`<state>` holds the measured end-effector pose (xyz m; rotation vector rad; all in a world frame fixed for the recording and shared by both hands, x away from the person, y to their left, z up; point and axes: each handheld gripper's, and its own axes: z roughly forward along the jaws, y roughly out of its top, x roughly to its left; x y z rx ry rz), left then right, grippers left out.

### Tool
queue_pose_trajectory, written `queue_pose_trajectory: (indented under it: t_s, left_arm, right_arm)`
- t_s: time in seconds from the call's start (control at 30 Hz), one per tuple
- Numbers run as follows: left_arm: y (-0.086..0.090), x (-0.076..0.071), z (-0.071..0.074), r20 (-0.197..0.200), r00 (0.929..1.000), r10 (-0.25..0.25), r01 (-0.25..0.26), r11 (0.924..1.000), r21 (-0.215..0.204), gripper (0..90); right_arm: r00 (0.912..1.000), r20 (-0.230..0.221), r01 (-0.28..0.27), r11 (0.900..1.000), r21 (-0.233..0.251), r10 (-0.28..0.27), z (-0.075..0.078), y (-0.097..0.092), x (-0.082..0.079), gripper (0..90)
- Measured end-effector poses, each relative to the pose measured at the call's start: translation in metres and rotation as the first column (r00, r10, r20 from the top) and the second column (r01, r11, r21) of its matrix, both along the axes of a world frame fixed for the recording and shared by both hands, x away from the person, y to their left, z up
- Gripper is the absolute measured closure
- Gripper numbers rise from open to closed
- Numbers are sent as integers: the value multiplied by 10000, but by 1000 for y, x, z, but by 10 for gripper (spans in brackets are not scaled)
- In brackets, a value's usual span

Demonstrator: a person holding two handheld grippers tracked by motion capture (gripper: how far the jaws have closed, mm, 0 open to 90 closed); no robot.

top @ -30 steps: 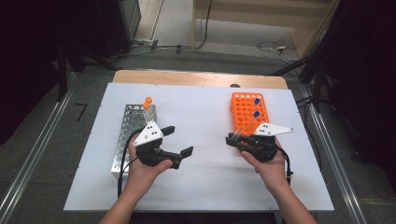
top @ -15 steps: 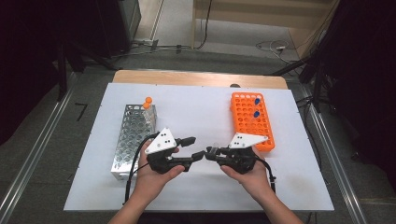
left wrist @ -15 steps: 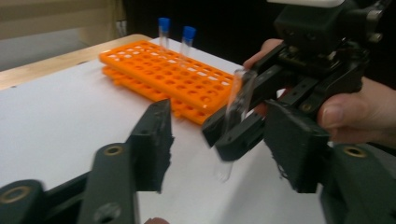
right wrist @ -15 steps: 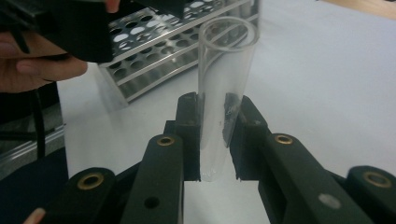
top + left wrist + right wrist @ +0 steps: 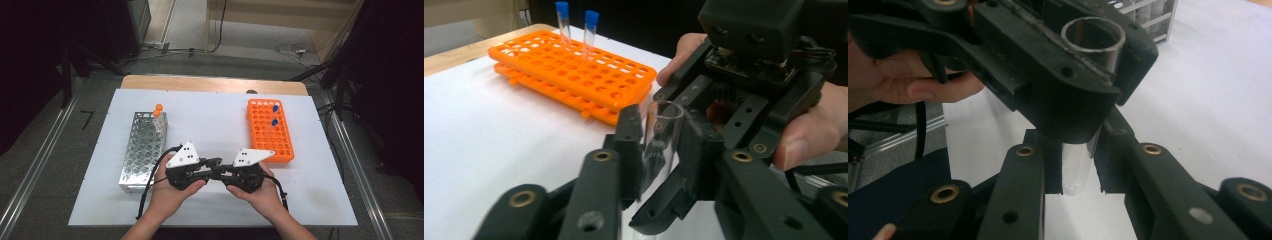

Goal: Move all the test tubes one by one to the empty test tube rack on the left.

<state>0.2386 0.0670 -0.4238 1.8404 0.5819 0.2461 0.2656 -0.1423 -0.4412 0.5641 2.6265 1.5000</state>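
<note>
While clamped on one open glass tube [image 5: 663, 132], both grippers mid-table, racks well apart either side.

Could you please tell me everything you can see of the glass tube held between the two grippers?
The glass tube is clear, uncapped, apparently empty, with an open round mouth and a rounded closed bottom. It stands roughly upright above the white table, near its front edge. The left gripper, whose jaws have just been closing, clamps it near the mouth; the right gripper clamps it near the bottom.
</note>
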Motion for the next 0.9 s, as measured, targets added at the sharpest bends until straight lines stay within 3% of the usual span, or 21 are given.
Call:
queue_pose_trajectory:
  t_s: [0.23, 0.37, 0.6, 0.77, 0.9]
  left_arm:
    - [0, 0, 0, 89, 10000, 3, -4, 10000, 39, 763]
    - [3, 1, 1, 47, 10000, 69, -68, 9998, -198, 763]
    - [17, 5, 4, 130, 9984, 558, -553, 9979, -333, 764]
    - [30, 9, 6, 180, 9949, 995, -987, 9942, -418, 764]
    - [42, 13, 8, 240, 9902, 1374, -1363, 9896, -452, 764]
  right_arm:
    - [9998, -176, -61, 10000, 16, 61, -1, -1, 1, 732]
    - [9999, -100, -51, 10000, 45, 52, 0, -1, 1, 695]
    - [9999, 61, 123, 9999, 112, -123, -4, -9, 6, 436]
    - [9975, 211, 673, 9973, 303, -679, -2, -24, 12, 199]
    - [9956, 135, 923, 9946, 479, -931, -1, -40, 17, 62]
